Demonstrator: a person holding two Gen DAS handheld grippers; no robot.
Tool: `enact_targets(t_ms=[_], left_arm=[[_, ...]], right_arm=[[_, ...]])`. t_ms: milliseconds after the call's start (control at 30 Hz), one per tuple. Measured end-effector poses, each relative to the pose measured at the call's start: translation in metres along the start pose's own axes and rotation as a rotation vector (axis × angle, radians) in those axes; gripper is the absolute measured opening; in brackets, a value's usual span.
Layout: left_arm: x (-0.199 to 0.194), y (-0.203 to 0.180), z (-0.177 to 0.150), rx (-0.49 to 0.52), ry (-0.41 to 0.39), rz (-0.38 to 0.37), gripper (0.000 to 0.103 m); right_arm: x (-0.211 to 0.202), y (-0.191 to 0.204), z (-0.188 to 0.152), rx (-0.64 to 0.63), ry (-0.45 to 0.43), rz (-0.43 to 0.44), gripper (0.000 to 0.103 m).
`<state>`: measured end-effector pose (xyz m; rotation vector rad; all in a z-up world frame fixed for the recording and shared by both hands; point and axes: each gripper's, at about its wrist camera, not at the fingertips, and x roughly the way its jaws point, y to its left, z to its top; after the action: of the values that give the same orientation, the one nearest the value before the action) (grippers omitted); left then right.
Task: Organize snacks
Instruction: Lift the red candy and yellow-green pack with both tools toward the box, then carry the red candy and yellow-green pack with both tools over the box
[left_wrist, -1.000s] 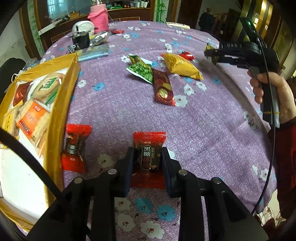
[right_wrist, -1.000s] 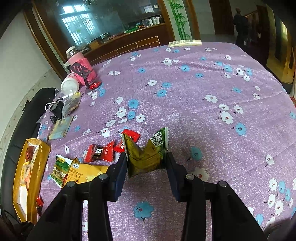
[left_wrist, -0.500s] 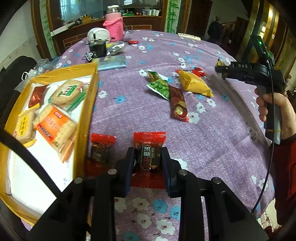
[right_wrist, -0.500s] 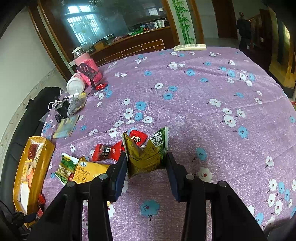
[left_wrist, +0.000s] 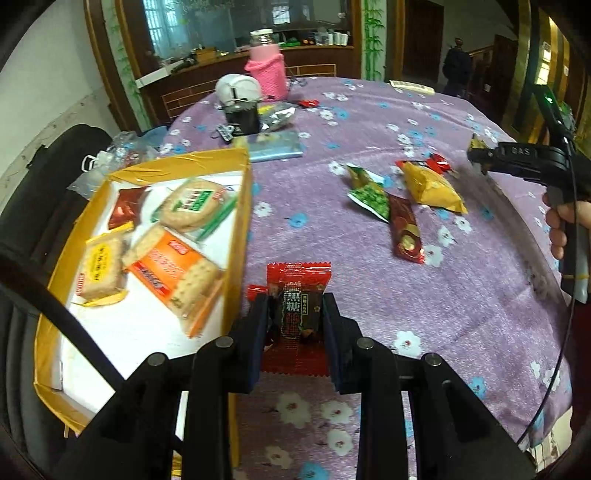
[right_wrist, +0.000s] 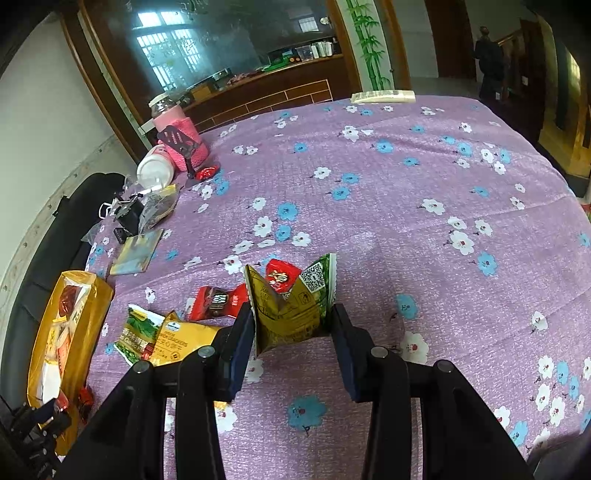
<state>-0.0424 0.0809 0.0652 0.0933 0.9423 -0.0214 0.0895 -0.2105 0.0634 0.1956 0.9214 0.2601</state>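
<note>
Item 1: my left gripper (left_wrist: 293, 314) is clamping a red brown-sugar candy (left_wrist: 298, 295) by its sides, the wrapper's long axis running straight out along the fingers.

Item 2: the yellow box (left_wrist: 242, 206), already carrying biscuit packs (left_wrist: 173, 271), is lying just to the left of that candy, its near wall almost touching the left finger. I judge the coming move to be a short sideways carry over this wall, and the left gripper is by far the nearer one.

Item 3: my right gripper (right_wrist: 293, 325) is pinching a crumpled green-and-gold packet (right_wrist: 291, 302), holding it upright above the counter (right_wrist: 406, 221), well apart from the box.

Item 4: loose snacks are waiting on the counter between the two grippers: a yellow cracker bag (right_wrist: 181, 339), a green pea packet (left_wrist: 369, 195) and a dark red bar (left_wrist: 406, 232).
</note>
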Motion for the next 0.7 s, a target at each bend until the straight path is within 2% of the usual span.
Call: enact_targets(t_ms=[167, 700], left_arm=[[-0.004, 0.01, 0.0, -0.024, -0.006, 0.015, 0.03], [-0.006, 0.023, -0.004, -0.052, -0.01, 0.04, 0.03]], right_arm=[[-0.004, 0.016, -0.003, -0.014, 0.015, 0.082, 0.041], [-0.019, 0.076, -0.023, -0.141, 0.02, 0.162, 0.041]])
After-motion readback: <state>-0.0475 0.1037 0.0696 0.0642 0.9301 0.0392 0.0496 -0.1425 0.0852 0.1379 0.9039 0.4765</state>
